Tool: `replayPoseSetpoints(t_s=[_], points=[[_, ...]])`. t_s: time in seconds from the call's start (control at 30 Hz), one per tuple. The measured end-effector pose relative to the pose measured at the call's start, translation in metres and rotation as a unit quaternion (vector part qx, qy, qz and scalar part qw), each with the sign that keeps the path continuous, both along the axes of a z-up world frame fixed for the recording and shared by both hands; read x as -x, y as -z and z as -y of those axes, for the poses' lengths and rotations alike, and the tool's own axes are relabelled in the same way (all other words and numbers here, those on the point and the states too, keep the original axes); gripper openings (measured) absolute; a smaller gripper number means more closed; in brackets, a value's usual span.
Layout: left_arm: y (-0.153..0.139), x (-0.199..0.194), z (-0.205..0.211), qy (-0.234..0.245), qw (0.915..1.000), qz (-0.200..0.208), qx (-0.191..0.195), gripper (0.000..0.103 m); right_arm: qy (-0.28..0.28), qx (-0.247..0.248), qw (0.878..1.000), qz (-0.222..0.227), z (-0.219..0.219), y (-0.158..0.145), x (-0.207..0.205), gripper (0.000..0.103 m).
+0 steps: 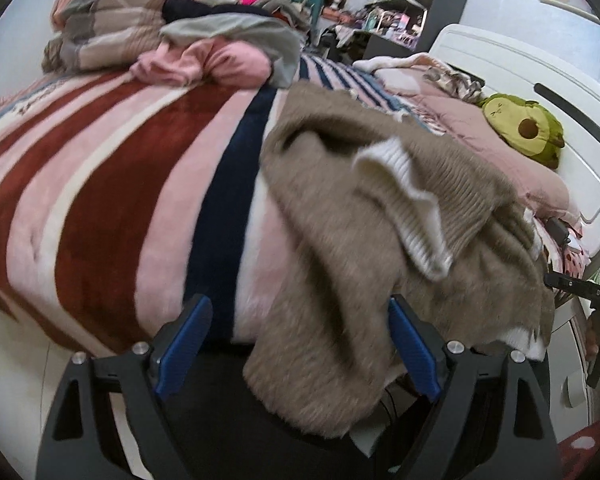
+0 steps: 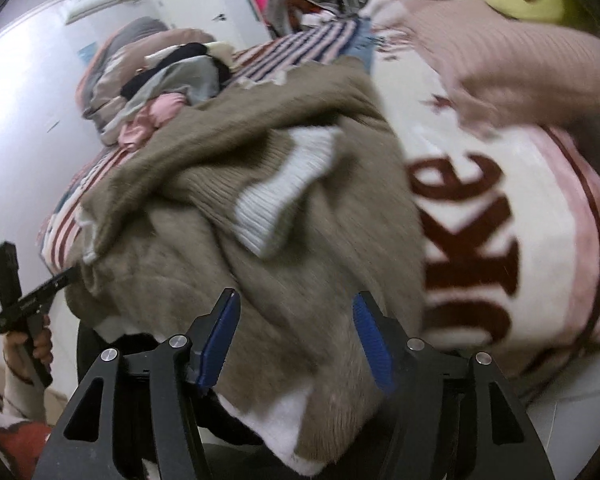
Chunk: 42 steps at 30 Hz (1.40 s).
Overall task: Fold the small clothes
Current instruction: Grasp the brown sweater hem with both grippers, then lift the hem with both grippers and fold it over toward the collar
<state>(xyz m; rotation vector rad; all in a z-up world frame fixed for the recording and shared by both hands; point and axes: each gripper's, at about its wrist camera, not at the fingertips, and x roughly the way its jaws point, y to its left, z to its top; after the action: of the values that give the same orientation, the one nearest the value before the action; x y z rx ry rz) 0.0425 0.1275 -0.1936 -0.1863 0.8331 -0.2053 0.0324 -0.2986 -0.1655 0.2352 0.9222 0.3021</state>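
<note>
With both your left gripper (image 1: 300,344) and right gripper (image 2: 296,336) spread wide around the crumpled taupe sweater (image 1: 380,216) overhanging the bed (image 1: 112,184) edge, closing now risks pinching several bunched layers or dragging it off.

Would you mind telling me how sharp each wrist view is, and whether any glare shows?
Left wrist view: mild motion blur on the fuzzy brown sweater; the striped plush blanket is fairly sharp. Right wrist view: heavier smear throughout, with the white wall washed out by glare.
</note>
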Motion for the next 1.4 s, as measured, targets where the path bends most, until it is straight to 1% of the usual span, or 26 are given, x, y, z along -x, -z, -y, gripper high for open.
replayPoseSetpoints(t_s=[0.13, 0.2, 0.4, 0.5, 0.53, 0.57, 0.63, 0.73, 0.83, 0.9, 0.93, 0.97, 1.0, 1.03, 1.07, 1.1, 1.13, 1.2, 1.33, 1.4], points=[[0.01, 0.004, 0.0, -0.004, 0.9998, -0.011, 0.013, 0.086, 0.015, -0.011, 1.0, -0.018, 0.007, 0.013, 0.008, 0.056], [0.014, 0.005, 0.0, -0.003, 0.9996, -0.017, 0.023, 0.086, 0.019, -0.007, 0.999, -0.027, 0.007, 0.018, 0.012, 0.056], [0.03, 0.01, 0.009, 0.007, 0.9991, -0.041, 0.001, 0.085, 0.021, 0.013, 0.999, -0.036, 0.006, 0.024, 0.018, 0.058], [0.036, 0.011, 0.013, 0.01, 0.9988, -0.048, 0.007, 0.085, 0.027, 0.013, 0.999, -0.041, 0.011, 0.025, 0.02, 0.058], [0.037, 0.012, 0.014, 0.011, 0.9987, -0.05, 0.009, 0.085, 0.029, 0.013, 0.999, -0.042, 0.013, 0.026, 0.021, 0.06], [0.038, 0.011, 0.015, 0.012, 0.9985, -0.052, 0.011, 0.085, 0.033, 0.015, 0.998, -0.044, 0.014, 0.025, 0.021, 0.067], [0.04, 0.01, 0.018, 0.013, 0.9984, -0.053, 0.013, 0.085, 0.042, 0.028, 0.998, -0.048, 0.016, 0.026, 0.022, 0.074], [0.042, 0.008, 0.022, 0.018, 0.9983, -0.054, 0.016, 0.084, 0.049, 0.023, 0.997, -0.058, 0.02, 0.031, 0.025, 0.074], [0.043, 0.005, 0.026, 0.022, 0.998, -0.057, 0.016, 0.076, 0.057, -0.002, 0.996, -0.069, 0.027, 0.038, 0.028, 0.074], [0.043, 0.003, 0.028, 0.024, 0.9978, -0.059, 0.014, 0.066, 0.055, -0.018, 0.996, -0.072, 0.028, 0.042, 0.028, 0.074], [0.043, 0.002, 0.029, 0.024, 0.9978, -0.06, 0.015, 0.063, 0.053, -0.023, 0.996, -0.073, 0.028, 0.043, 0.029, 0.074], [0.042, 0.002, 0.029, 0.024, 0.9977, -0.06, 0.016, 0.059, 0.051, -0.027, 0.996, -0.073, 0.027, 0.044, 0.029, 0.074], [0.042, 0.002, 0.029, 0.025, 0.9977, -0.061, 0.018, 0.053, 0.048, -0.029, 0.996, -0.073, 0.026, 0.044, 0.028, 0.074], [0.042, 0.002, 0.028, 0.026, 0.9975, -0.062, 0.02, 0.05, 0.043, -0.032, 0.996, -0.074, 0.024, 0.045, 0.028, 0.074], [0.042, 0.002, 0.028, 0.029, 0.9974, -0.063, 0.023, 0.041, 0.04, -0.034, 0.996, -0.075, 0.022, 0.046, 0.028, 0.074], [0.042, 0.002, 0.029, 0.032, 0.9972, -0.063, 0.025, 0.035, 0.037, -0.035, 0.996, -0.076, 0.019, 0.047, 0.027, 0.074], [0.041, 0.002, 0.03, 0.034, 0.9971, -0.062, 0.026, 0.033, 0.033, -0.037, 0.996, -0.078, 0.017, 0.048, 0.026, 0.074], [0.039, 0.002, 0.032, 0.04, 0.9971, -0.061, 0.024, 0.026, 0.027, -0.038, 0.996, -0.079, 0.013, 0.05, 0.025, 0.075], [0.034, 0.003, 0.038, 0.05, 0.9972, -0.054, 0.013, 0.02, 0.01, -0.052, 0.995, -0.086, 0.005, 0.054, 0.021, 0.075], [0.028, 0.005, 0.042, 0.061, 0.9972, -0.043, 0.009, 0.017, 0.004, -0.06, 0.994, -0.09, 0.001, 0.055, 0.019, 0.073]])
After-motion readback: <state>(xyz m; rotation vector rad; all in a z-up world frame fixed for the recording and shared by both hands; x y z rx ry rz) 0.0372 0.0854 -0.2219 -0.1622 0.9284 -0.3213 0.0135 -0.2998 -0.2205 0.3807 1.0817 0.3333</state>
